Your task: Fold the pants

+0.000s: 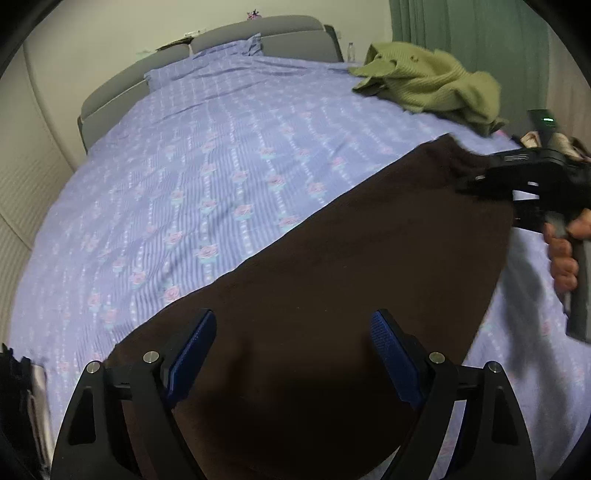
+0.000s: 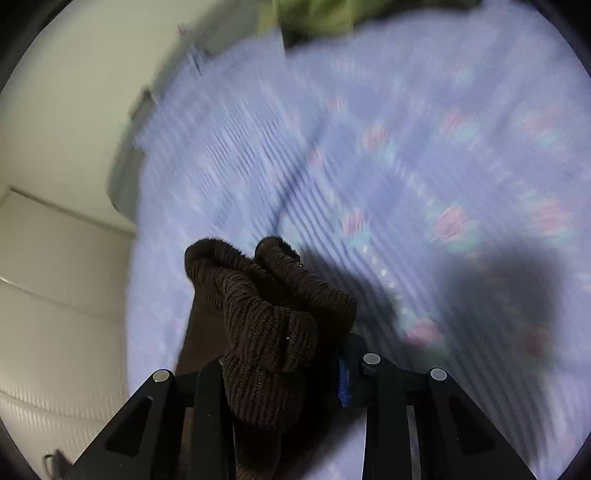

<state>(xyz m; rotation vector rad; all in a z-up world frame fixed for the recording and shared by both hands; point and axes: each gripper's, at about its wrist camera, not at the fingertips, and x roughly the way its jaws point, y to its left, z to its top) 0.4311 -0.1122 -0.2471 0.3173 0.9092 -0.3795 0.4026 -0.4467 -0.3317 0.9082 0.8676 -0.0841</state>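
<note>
Our left tongs are matte black: two wedge-shaped arms, each with a triangular cut-out, carrying round silver screw heads at about 8 and 4 o'clock of the left wrist view. Their inner faces bear long blue pads with a fine dotted texture. Our right tongs share that black frame, silver screws and slotted arms, with a strip of blue pad showing beside the centre. Seen from the left wrist view at 3 o'clock, the right tongs carry a dark block with a small green light above a grey handle, around which our bare hand shows.

Floral lilac bedsheet, grey headboard, green curtain.
</note>
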